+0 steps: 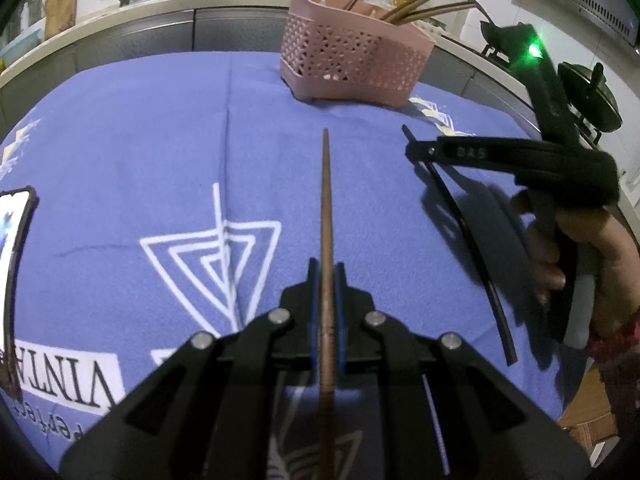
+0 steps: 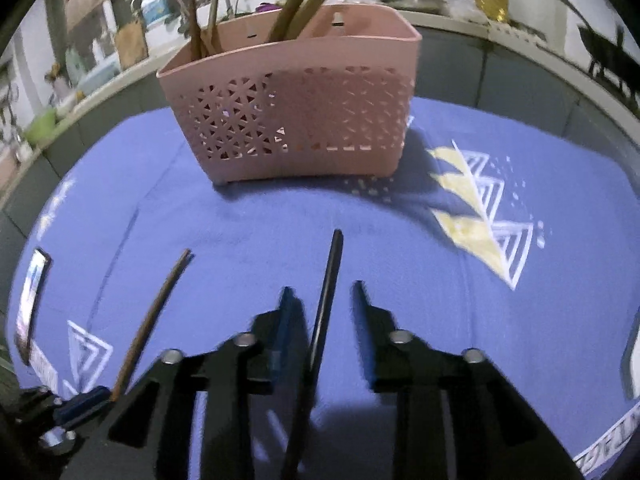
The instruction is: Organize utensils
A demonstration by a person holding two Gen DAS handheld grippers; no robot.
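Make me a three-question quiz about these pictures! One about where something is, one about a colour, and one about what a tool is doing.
1. Where does the pink basket stand?
A. On the far part of the blue cloth
B. On the floor
C. On top of a stove

2. What colour is the chopstick in the left tool?
A. White
B. Brown
C. Green

3. What is the left tool doing?
A. Standing wide open with nothing in it
B. Gripping a spoon
C. Shut on the chopstick

Answers:
1. A, because the basket sits on the cloth, beyond both tools.
2. B, because the stick between the blue pads is brown.
3. C, because both pads press against the chopstick's sides.
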